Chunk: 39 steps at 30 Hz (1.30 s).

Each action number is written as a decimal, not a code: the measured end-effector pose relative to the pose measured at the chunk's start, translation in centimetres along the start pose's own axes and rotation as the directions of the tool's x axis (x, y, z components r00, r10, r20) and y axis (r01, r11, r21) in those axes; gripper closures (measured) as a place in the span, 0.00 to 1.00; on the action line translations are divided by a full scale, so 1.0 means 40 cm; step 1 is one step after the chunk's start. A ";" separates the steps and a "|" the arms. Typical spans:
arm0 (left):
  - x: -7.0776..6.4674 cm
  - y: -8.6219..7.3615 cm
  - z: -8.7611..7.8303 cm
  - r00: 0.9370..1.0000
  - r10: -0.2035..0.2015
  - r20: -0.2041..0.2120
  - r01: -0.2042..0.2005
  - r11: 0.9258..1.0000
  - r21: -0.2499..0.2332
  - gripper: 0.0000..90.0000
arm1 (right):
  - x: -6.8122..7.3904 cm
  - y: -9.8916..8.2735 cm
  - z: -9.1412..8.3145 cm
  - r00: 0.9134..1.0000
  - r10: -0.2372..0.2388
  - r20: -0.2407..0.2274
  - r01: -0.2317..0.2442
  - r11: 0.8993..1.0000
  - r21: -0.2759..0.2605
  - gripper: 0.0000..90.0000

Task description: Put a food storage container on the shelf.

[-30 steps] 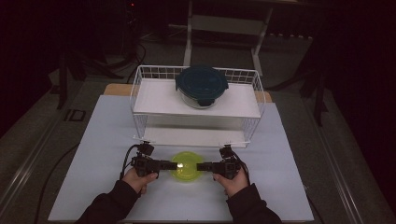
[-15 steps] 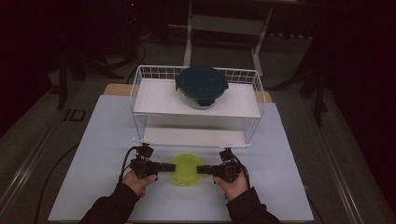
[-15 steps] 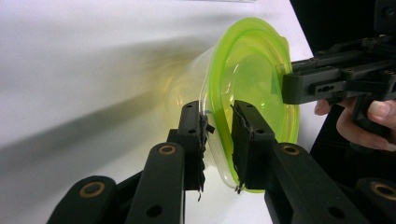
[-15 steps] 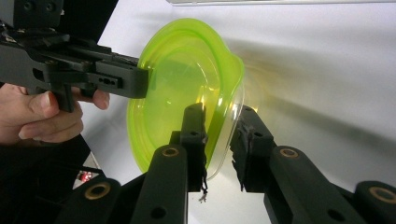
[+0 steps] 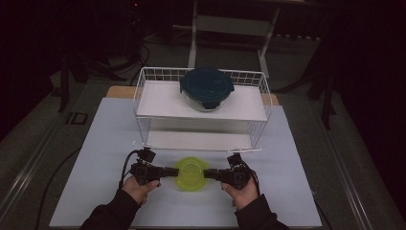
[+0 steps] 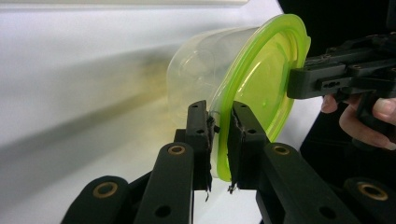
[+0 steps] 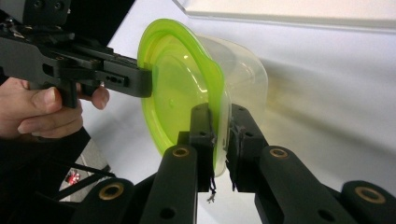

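Green-lidded clear tub (image 5: pixel 191 174) is what both grippers are working on, sitting at the near edge of the table (image 5: pixel 95 143) right between the person's two hands. In the high view it's just a lime-green disc seen from above, with the left gripper (image 5: pixel 168 171) coming in from one side and the right gripper (image 5: pixel 208 174) from the other, pretty much level and pointing at each other.

Left gripper view gives the good look: its fingers (image 6: pixel 198 126) have just been closing and are clamped on the green lid's rim (image 6: pixel 223 154), one pad on each face of the lip, with the see-through body of the tub bulging out behind. You can also see the other gripper biting the far rim there. Right gripper view is the mirror of that, fingers (image 7: pixel 201 123) also just been closing and pinched on the lid edge (image 7: pixel 219 140) on its side, with the clear tub wall behind it. Whether the tub's bottom is touching the table or is a bit off it, I can't tell.

Farther back, well apart from the tub, stands a white wire rack (image 5: pixel 143 91) with a shelf on top. On that shelf sits a round glass container with a dark teal lid (image 5: pixel 207 86).
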<state>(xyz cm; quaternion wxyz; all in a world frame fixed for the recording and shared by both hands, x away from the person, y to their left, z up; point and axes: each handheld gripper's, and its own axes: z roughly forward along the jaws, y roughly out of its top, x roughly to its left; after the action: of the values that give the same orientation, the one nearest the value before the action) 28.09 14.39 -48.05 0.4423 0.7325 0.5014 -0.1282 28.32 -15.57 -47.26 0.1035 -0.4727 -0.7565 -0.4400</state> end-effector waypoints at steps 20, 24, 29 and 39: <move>-0.125 0.086 -0.102 0.997 0.080 0.009 -0.079 0.995 -0.066 0.88 | 0.103 0.076 -0.125 0.995 -0.097 0.003 0.097 0.990 -0.101 0.91; -0.152 0.110 -0.126 0.995 0.095 0.006 -0.094 0.992 -0.079 0.88 | 0.124 0.098 -0.151 0.993 -0.120 0.004 0.119 0.985 -0.124 0.91; -0.180 0.143 -0.152 0.993 0.118 0.009 -0.117 0.989 -0.095 0.88 | 0.149 0.127 -0.183 0.991 -0.135 0.003 0.133 0.979 -0.153 0.91; -0.239 0.212 -0.195 0.984 0.174 -0.027 -0.176 0.977 -0.121 0.88 | 0.180 0.186 -0.230 0.987 -0.157 0.012 0.157 0.968 -0.197 0.91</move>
<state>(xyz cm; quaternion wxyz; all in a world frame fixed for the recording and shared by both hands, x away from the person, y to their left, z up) 28.86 13.60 -33.11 0.4920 0.7461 0.4457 -0.0516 28.12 -16.85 -33.48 0.0222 -0.4186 -0.7439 -0.5205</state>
